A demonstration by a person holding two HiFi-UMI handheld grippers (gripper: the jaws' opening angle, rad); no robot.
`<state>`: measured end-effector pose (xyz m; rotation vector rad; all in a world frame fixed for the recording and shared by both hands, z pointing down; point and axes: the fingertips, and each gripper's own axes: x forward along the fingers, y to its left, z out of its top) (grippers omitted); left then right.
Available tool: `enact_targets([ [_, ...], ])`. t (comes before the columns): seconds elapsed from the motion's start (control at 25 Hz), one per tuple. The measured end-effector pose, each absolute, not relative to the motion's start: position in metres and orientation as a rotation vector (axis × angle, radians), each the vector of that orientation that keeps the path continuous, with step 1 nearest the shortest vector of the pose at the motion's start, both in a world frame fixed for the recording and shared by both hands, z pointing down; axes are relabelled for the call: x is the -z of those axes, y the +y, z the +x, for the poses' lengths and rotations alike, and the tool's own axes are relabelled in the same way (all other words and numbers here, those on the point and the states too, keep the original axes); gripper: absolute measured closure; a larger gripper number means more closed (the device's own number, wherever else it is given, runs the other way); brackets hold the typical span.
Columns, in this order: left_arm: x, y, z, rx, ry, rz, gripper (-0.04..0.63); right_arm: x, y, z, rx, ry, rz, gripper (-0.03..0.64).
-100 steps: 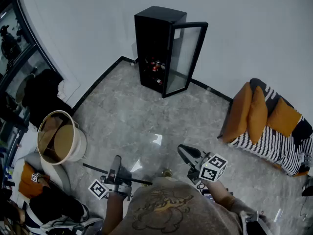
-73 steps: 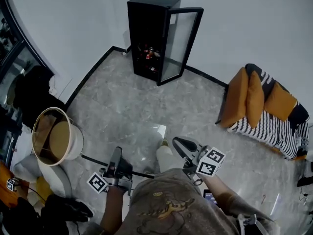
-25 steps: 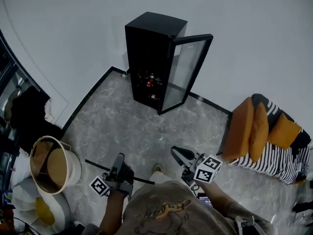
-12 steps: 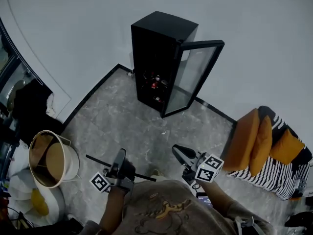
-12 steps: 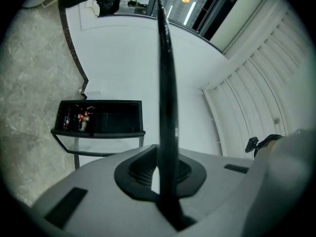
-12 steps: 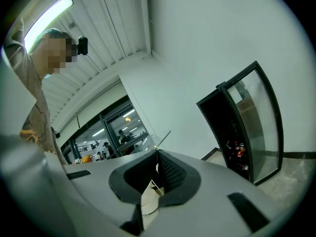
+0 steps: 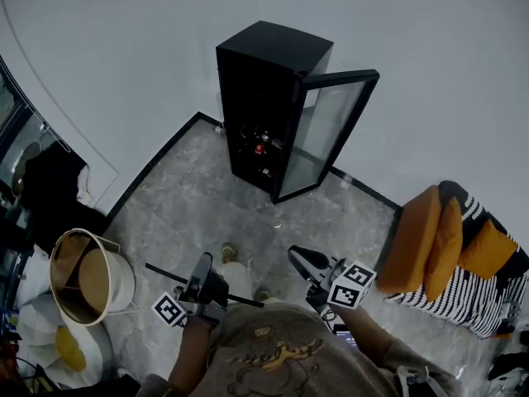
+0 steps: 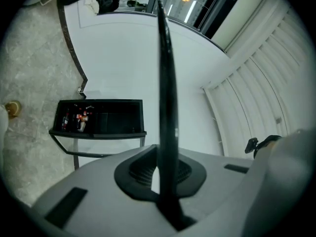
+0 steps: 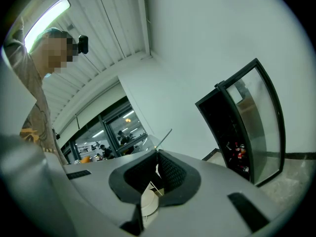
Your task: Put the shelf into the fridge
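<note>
Standing at the left edge: a white round bin [image 7: 91, 275] with a tan inside, on the grey marbled floor [image 7: 207, 197].

Left gripper [image 7: 202, 270], near centre-left: jaws clamped on the shelf [image 7: 165, 271]. The shelf is a thin pane seen edge-on as a dark line running left and right of the jaws, carried above the floor.

Black fridge [image 7: 264, 98], far centre, against the white wall and well apart from the shelf. Its glass door [image 7: 331, 131] hangs open to the right. Bottles [image 7: 260, 149] sit low inside; the print on their red labels is too small to read.

Right gripper [image 7: 299, 259], near centre-right: pads closed on the pane's thin clear edge. Its marker cube [image 7: 351, 284] shows black square patterns on white.

Far right: a striped sofa [image 7: 463, 259] with orange cushions [image 7: 434, 230].
</note>
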<state>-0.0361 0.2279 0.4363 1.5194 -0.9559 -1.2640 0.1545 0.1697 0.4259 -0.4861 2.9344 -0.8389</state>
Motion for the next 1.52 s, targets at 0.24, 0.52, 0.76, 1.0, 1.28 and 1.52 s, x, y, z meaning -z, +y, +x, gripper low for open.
enact_targets([
  [0.24,-0.443,0.196,-0.050,1.244,-0.925,1.530,0.580,-0.430,0.145,0.144,0.815,2.921,-0.549,0.592],
  [0.52,-0.442,0.148,-0.063,1.204,-0.895,1.541,0.580,-0.428,0.109,0.130,0.821,2.894,-0.605,0.592],
  [0.76,-0.443,0.102,-0.077,1.178,-0.880,1.539,0.580,-0.428,0.075,0.115,0.810,2.880,-0.650,0.592],
  [1.0,-0.452,0.056,-0.094,1.154,-0.875,1.528,0.580,-0.433,0.037,0.101,0.817,2.864,-0.706,0.592],
  [1.28,-0.456,0.004,-0.123,1.137,-0.857,1.503,0.580,-0.432,-0.010,0.070,0.822,2.860,-0.737,0.592],
  [1.52,-0.460,-0.041,-0.137,1.084,-0.828,1.508,0.580,-0.428,-0.047,0.052,0.810,2.845,-0.798,0.592],
])
